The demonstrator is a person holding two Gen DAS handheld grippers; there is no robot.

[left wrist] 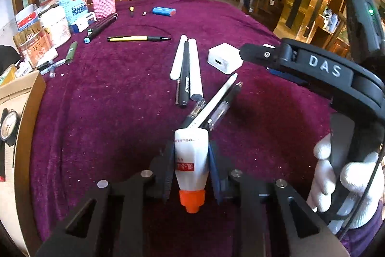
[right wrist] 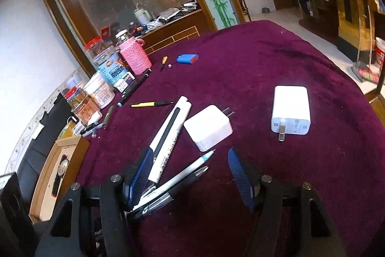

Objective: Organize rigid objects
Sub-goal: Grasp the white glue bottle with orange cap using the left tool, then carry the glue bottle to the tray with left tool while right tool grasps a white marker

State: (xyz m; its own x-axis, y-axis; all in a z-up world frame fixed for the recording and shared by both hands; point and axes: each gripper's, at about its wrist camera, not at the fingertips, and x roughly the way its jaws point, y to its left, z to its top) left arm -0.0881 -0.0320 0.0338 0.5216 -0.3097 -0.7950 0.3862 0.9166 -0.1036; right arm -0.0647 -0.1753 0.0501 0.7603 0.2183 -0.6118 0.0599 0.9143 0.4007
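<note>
I have my left gripper (left wrist: 191,168) clenched on a small white glue bottle (left wrist: 191,155), its blue pads pressing both sides and the orange cap (left wrist: 191,200) pointing back toward the camera. The bottle's far end sits just at a small bunch of pens (left wrist: 214,105) lying on the purple tablecloth (left wrist: 108,112). Beyond them lie two white tubes with a black pen between (left wrist: 186,66), and a white charger cube (left wrist: 225,59) beside them. My right gripper (right wrist: 190,175) stands released, with nothing between its pads, above the pens; a flat white adapter (right wrist: 291,110) lies well apart to the right.
</note>
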